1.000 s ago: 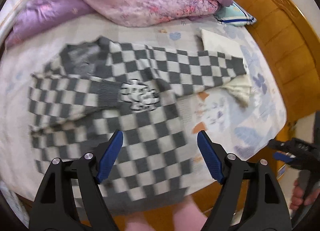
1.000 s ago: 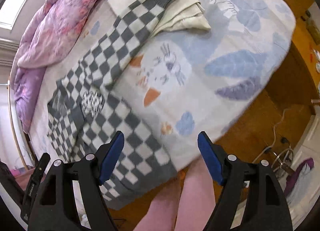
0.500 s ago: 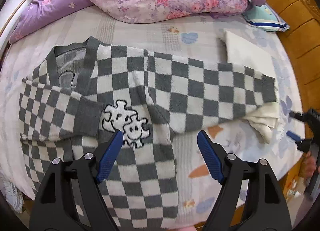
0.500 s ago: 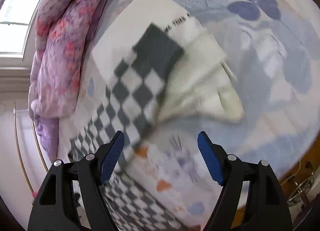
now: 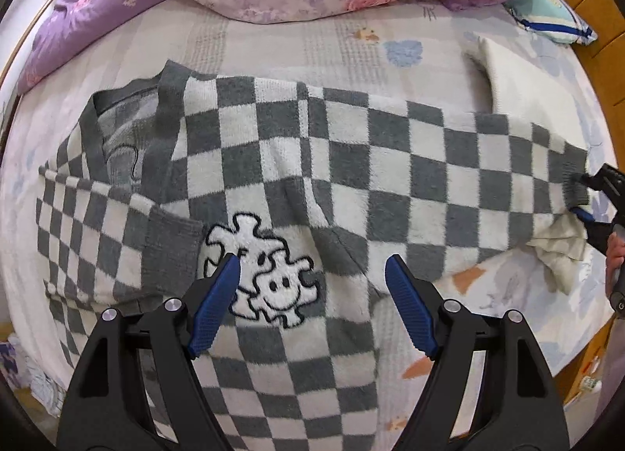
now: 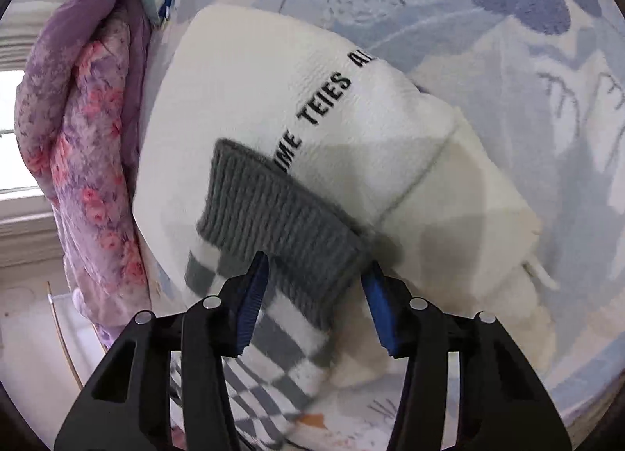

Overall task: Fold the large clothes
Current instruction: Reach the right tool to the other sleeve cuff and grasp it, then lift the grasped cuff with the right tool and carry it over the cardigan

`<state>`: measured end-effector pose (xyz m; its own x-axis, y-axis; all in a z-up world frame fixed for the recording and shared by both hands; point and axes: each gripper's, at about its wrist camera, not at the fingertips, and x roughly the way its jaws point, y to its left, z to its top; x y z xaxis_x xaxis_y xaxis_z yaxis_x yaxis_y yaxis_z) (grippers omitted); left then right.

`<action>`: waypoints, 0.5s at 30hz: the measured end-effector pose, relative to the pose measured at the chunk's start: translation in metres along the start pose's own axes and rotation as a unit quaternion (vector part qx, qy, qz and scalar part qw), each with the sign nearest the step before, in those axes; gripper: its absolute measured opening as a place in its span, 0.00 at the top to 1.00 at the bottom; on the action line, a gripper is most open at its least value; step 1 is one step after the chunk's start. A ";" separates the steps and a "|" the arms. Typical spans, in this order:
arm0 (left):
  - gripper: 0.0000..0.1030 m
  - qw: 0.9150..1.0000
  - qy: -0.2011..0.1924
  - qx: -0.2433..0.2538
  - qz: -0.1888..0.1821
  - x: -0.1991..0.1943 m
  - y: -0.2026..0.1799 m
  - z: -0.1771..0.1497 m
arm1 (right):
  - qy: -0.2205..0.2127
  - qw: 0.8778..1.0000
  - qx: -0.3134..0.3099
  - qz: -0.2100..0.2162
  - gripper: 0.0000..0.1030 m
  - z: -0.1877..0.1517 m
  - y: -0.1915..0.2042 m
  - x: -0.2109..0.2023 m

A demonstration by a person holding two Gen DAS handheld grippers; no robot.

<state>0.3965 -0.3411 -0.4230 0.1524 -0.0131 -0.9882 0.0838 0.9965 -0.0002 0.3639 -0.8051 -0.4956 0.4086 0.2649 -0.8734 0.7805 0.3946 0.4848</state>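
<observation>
2 grippers lower since earlier: right gripper closing around sweater cuff; left gripper fingers apart.

Grey-and-white checkered sweater lies flat on the bed — one sleeve outstretched.

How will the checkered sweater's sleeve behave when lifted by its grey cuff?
The sleeve will probably drape limp, being soft plush knit. The ribbed cuff, between the right gripper's just-closing jaws, should grip well. It overlaps the white garment, which might drag along.
</observation>
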 end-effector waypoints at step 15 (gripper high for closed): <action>0.71 0.997 0.032 -0.006 -0.070 0.092 0.001 0.018 | -0.085 0.985 -0.107 0.102 0.91 -0.036 0.056 -0.069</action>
<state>0.4281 -0.3423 -0.5113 0.0760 -0.1470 -0.9862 0.0869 0.9863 -0.1403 0.3625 -0.7697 -0.4069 0.6346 0.2145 -0.7425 0.5633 0.5294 0.6344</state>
